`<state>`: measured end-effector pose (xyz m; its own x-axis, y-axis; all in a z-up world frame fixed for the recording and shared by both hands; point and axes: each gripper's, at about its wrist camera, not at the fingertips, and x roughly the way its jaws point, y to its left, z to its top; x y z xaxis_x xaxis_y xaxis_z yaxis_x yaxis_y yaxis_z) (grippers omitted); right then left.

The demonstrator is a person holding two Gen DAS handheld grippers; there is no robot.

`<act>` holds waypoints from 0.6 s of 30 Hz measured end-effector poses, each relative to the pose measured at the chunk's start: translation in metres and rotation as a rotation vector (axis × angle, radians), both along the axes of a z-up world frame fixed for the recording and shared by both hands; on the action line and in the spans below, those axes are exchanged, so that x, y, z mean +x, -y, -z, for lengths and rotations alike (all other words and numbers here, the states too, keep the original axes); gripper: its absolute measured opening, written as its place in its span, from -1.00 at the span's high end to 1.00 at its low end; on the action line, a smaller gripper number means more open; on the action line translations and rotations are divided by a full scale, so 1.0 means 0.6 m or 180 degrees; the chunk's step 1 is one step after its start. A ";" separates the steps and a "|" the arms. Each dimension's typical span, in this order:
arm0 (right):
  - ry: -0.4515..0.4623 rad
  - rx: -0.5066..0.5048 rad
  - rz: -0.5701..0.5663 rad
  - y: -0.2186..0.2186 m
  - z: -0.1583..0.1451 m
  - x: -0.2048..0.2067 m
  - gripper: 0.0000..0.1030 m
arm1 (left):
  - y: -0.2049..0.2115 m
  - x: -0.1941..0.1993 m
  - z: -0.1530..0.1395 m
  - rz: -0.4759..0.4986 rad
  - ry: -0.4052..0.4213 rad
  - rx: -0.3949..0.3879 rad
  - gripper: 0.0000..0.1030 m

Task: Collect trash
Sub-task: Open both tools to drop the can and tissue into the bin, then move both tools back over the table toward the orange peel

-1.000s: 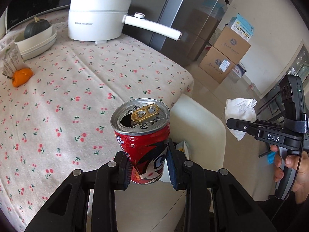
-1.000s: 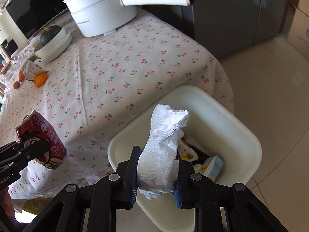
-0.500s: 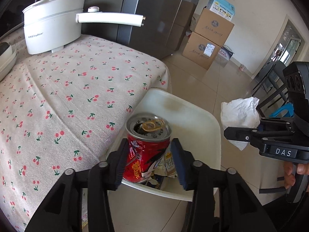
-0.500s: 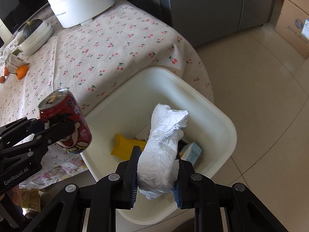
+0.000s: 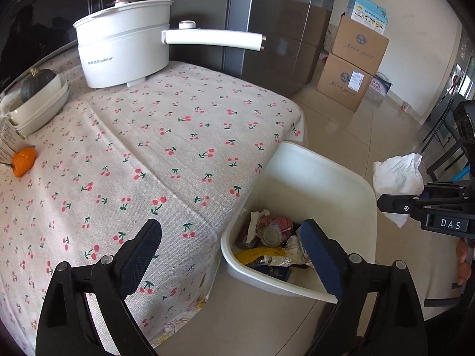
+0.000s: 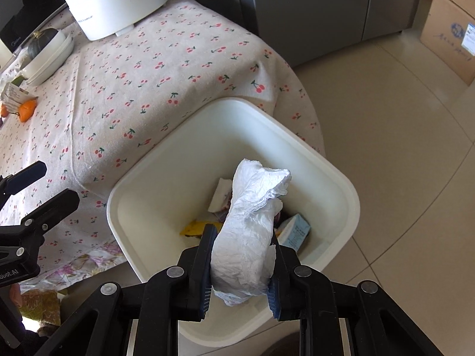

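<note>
A white trash bin [image 5: 323,175] stands on the floor against the table's corner; it also shows in the right wrist view [image 6: 335,175]. A red soda can [image 5: 274,233] lies inside it among wrappers. My left gripper [image 5: 231,252] is open and empty, above the bin's near-left rim. My right gripper [image 6: 242,262] is shut on a crumpled white tissue [image 6: 252,228] and holds it over the bin's near side. The tissue [image 5: 397,178] shows at the right in the left wrist view.
The table [image 5: 148,148] has a cherry-print cloth. On it stand a white electric pot [image 5: 124,44] with a long handle, stacked white bowls holding a dark squash [image 5: 38,95], and an orange fruit [image 5: 25,161]. Cardboard boxes [image 5: 353,62] stand by the far wall.
My left gripper opened and the red can dropped into the bin. My right gripper moved with the tissue to over the bin.
</note>
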<state>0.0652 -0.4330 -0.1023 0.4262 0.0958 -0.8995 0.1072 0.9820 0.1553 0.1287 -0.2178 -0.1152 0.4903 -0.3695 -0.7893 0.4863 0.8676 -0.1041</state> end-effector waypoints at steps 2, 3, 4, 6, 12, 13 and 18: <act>0.0005 -0.0003 -0.0022 -0.004 0.000 0.001 0.46 | -0.009 -0.001 -0.002 -0.0019 -0.0013 0.0019 -0.87; 0.0009 0.0005 -0.0026 -0.007 0.000 0.003 0.40 | -0.012 -0.001 -0.003 -0.0021 -0.0023 0.0035 -0.90; 0.0009 0.0026 -0.0015 -0.008 -0.001 0.004 0.14 | -0.016 -0.003 -0.004 -0.0019 -0.0033 0.0048 -0.93; 0.0012 0.0113 0.0035 -0.007 -0.003 0.006 -0.40 | -0.024 -0.007 -0.008 -0.0016 -0.0026 0.0056 -0.95; 0.0090 0.0162 0.0064 -0.015 -0.017 0.008 -0.53 | -0.051 -0.013 -0.021 -0.0067 -0.0006 0.0086 -0.97; 0.0087 0.0167 0.0063 -0.017 -0.018 0.010 -0.54 | -0.057 -0.013 -0.024 -0.0086 -0.0007 0.0087 -0.97; 0.0095 0.0137 0.0014 -0.037 -0.025 0.023 -0.56 | -0.101 -0.008 -0.039 -0.0250 -0.0016 0.0068 -0.97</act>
<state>0.0791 -0.4109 -0.0873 0.4532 0.1323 -0.8815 0.1062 0.9739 0.2008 0.1237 -0.1571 -0.0916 0.5132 -0.3132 -0.7991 0.4162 0.9051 -0.0875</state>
